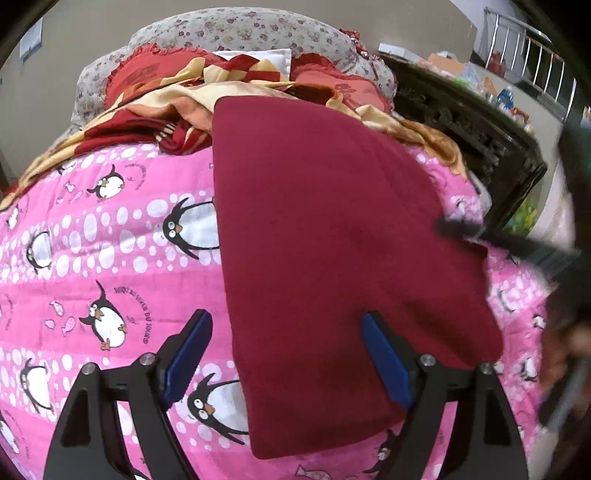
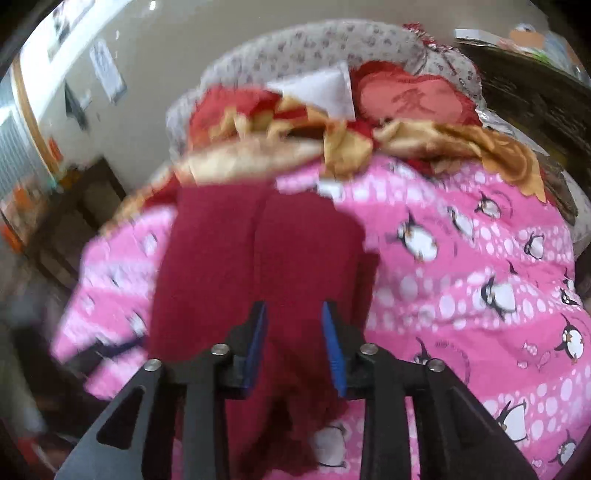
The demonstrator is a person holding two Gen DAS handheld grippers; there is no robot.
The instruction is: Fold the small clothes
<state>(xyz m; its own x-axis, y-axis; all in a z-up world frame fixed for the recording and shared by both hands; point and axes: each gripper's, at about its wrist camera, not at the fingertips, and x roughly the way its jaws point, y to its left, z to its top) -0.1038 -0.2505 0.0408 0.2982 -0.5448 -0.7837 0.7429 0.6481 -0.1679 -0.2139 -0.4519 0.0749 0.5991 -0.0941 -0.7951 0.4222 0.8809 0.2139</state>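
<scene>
A dark red garment lies folded flat on the pink penguin quilt. My left gripper is open above its near left edge, holding nothing. In the right wrist view the same red garment lies lengthwise with a crease down its middle. My right gripper hovers over its near end with the jaws partly apart and red cloth showing between them; whether it grips the cloth is unclear. The right gripper shows blurred at the right of the left wrist view.
A red and yellow blanket and red cushions are heaped at the far end of the bed before a floral headboard. A dark carved cabinet stands to the right. The quilt spreads right of the garment.
</scene>
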